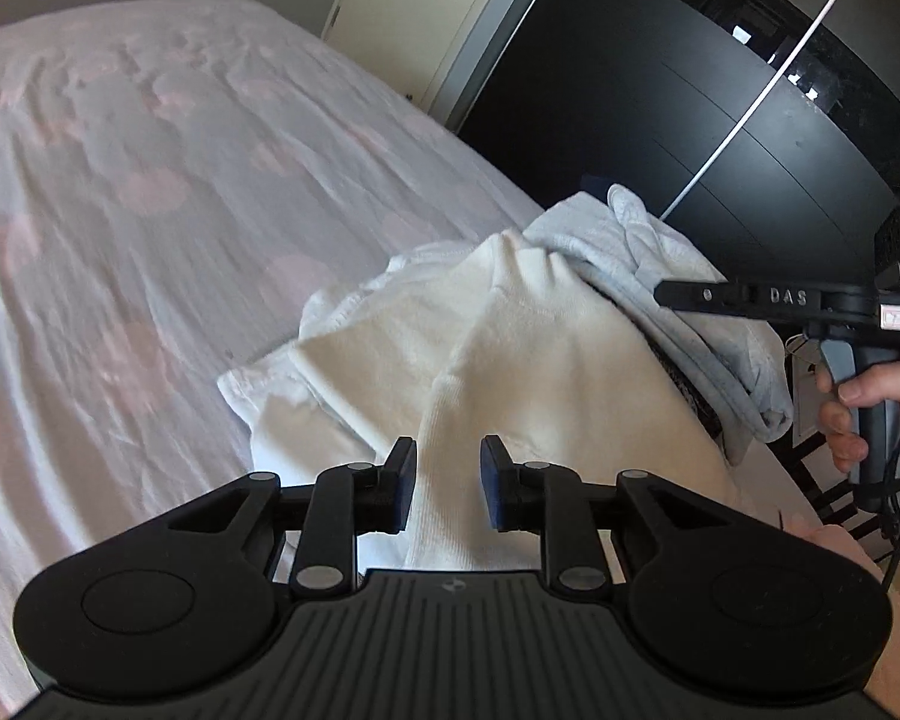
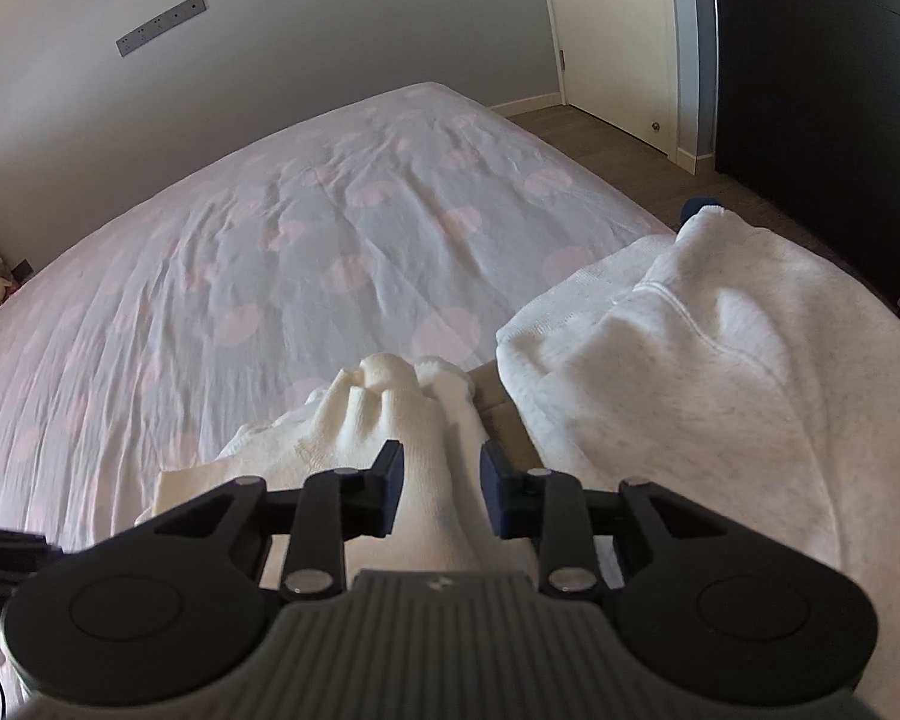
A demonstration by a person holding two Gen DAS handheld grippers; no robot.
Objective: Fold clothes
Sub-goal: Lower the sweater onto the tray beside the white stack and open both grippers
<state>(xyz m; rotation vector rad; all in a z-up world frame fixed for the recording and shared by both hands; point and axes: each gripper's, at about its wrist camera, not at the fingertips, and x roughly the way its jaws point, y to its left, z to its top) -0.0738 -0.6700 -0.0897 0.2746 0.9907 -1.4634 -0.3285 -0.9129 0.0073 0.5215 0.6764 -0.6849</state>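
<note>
**Both claws around a cream garment at the bed's near edge**

The cream garment (image 1: 510,348) lies bunched at the near right part of the bed (image 1: 150,210), close to its right edge, on the pink-spotted sheet. In the left wrist view a ridge of its fabric runs straight away from the camera, passing between the fingers of the left claw (image 1: 448,489); the jaws stand apart with cloth between them, the left pad touching the fabric, and a firm pinch cannot be confirmed. The garment's long axis there runs from the near edge of the bed toward the far right.

In the right wrist view the right claw (image 2: 441,492) likewise straddles a raised fold of the same cream garment (image 2: 390,420), which rises to a knuckled peak just ahead of the fingers, pointing toward the far side of the bed. Jaws are partly open around the fold; whether they press it I cannot tell.

A grey sweatshirt (image 1: 660,276) is heaped just beside the cream piece, nearer the bed's right edge, overlapping it. A person's hand (image 1: 852,414) grips the handle of the other tool. A dark wardrobe (image 1: 690,90) stands beyond the bed.
</note>
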